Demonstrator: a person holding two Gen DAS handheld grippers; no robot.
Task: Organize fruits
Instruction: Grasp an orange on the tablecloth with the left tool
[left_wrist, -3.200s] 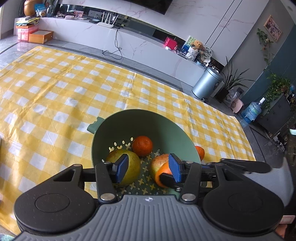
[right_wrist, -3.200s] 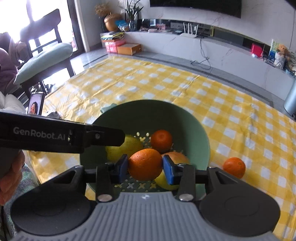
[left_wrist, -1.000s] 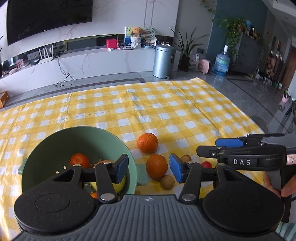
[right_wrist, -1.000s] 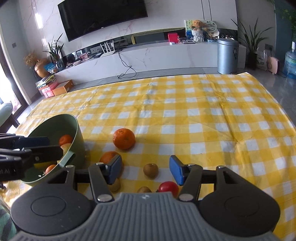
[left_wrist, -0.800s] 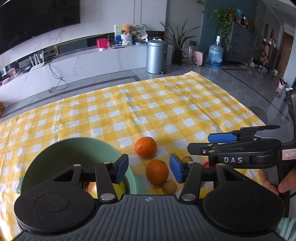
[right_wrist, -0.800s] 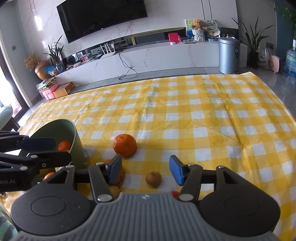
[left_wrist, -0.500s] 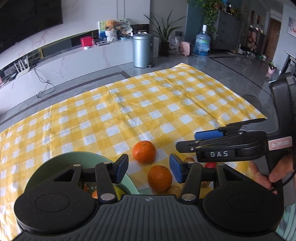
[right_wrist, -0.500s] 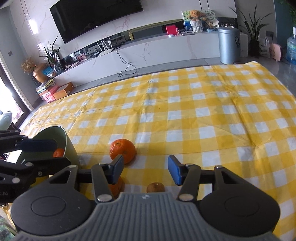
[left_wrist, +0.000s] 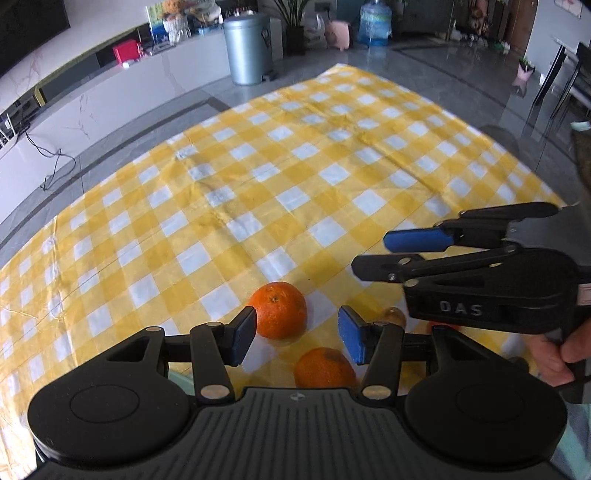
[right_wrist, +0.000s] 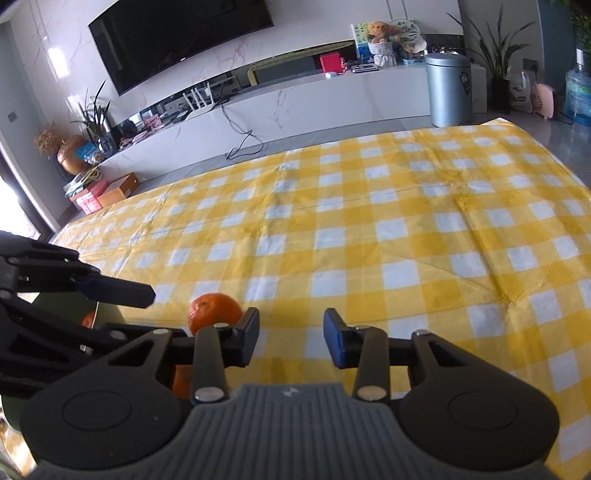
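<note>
- The left gripper (left_wrist: 296, 335) stays spread, now hovering over two oranges (left_wrist: 277, 310) instead of the bowl.
- The right gripper (right_wrist: 291, 341) is closing on nothing, its orange gone.

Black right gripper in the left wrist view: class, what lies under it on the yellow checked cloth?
Under the black right gripper, a small brown fruit and a red sliver show; the rest is covered.
</note>
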